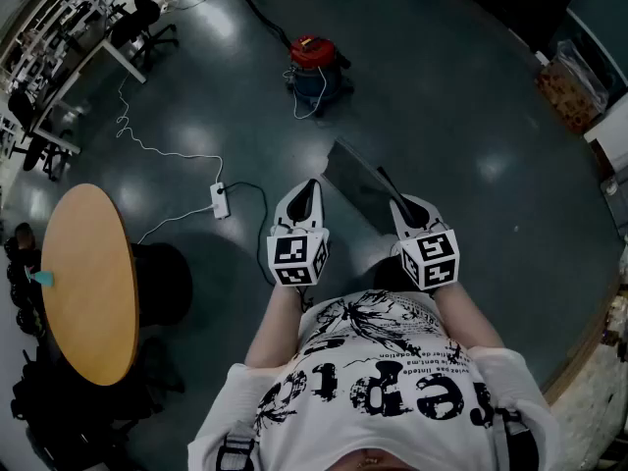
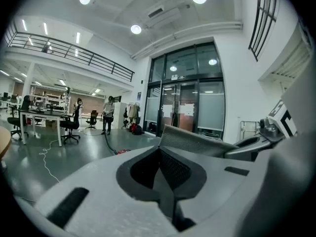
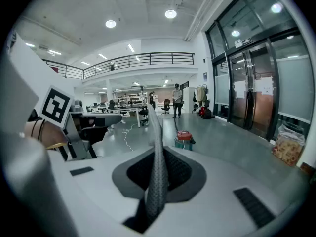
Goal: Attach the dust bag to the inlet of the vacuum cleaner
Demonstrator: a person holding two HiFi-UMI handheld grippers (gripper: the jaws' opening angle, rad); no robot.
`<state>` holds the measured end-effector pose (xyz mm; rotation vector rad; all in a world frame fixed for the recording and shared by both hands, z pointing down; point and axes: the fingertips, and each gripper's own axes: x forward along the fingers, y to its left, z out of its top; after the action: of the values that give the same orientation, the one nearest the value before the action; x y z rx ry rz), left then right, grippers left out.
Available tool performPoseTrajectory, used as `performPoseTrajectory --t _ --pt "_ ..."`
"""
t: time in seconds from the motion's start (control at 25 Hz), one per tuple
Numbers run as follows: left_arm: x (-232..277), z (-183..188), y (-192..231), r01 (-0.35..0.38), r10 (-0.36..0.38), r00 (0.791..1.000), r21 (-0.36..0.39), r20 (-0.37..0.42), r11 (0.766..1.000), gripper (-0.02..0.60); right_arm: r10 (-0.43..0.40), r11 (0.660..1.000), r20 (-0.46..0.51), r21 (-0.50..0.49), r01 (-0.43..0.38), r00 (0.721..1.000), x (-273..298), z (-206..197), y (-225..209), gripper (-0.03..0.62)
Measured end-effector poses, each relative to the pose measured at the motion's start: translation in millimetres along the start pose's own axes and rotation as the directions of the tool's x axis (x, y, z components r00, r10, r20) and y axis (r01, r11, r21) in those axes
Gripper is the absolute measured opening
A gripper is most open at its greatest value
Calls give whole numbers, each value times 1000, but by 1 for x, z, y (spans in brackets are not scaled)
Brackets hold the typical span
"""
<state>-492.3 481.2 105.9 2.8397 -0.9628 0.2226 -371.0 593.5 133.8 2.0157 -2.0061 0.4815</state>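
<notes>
**A:** Where do we have the dust bag?

**B:** We hold the grey dust bag up off the floor, in front of our chest. It hangs as a flat panel between our two grippers, and its far corner points toward the vacuum cleaner.

**A:** What are the tongs of our right gripper doing?

**B:** The right gripper pinches the bag. In the right gripper view the textured fabric runs edge-on straight up between the two jaws, and they press on it from both sides.

**A:** And our left gripper?

**B:** The jaws of the left gripper are pressed together. In the left gripper view the bag's near edge rises right at their tips and stretches off to the right, toward the other gripper. We cannot tell whether any fabric is caught in them.

**A:** How far are we from the vacuum cleaner?

**B:** Well apart. It stands on the floor ahead of us, a small canister with a red top, and a dark hose trails away behind it. It is too small for us to make out its inlet.

**A:** What else is around us?

**B:** A round wooden table is on our left. A power strip lies on the floor between the table and us, with a white cable snaking away from it. Tall glass doors close the hall ahead.
</notes>
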Motion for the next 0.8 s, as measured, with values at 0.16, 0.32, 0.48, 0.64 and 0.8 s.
performPoseTrajectory --t 0.16,0.32,0.48,0.64,0.8 --pt "48 14 -25 -38 38 999 11 8 999 5 39 999 0 -5 -39 999 11 14 -59 26" --pt "100 30 -47 -88 87 996 12 24 996 5 89 996 6 -34 -88 996 26 34 -119 26" --pt "151 31 -63 -134 134 991 -12 5 991 5 129 989 -15 -71 -130 992 47 45 -177 26" --pt "193 22 -76 -145 145 989 -10 -36 989 5 132 987 -55 -84 -136 990 73 41 -232 26" --pt "229 19 -61 -174 173 983 -16 -68 985 5 129 990 -82 -38 -133 988 113 42 -271 26"
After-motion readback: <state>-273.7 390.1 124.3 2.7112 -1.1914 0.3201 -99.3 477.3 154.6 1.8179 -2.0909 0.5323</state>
